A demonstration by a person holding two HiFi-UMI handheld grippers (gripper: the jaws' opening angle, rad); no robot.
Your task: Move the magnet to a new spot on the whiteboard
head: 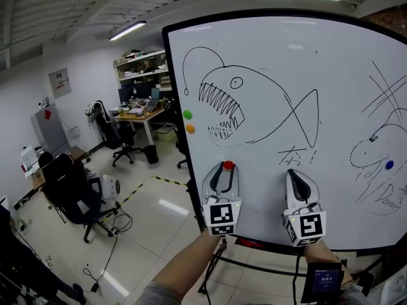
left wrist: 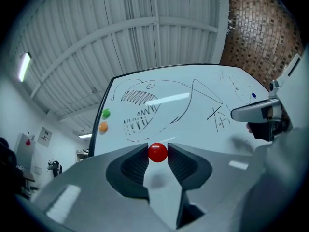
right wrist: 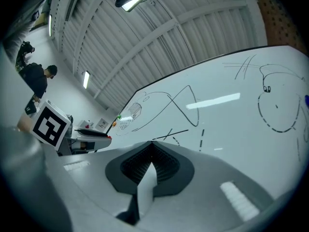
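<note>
Now the left gripper's (left wrist: 157, 150) fingers (left wrist: 136, 160) pinch the magnet (left wrist: 157, 153).

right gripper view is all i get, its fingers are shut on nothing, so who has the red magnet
Observer: The left gripper does; in its own view the red magnet is pinched between its fingers.
Operator: where on the board is it
Observer: In the head view it shows low against the whiteboard, under the teeth of the fish drawing; whether it touches the whiteboard I cannot tell.
</note>
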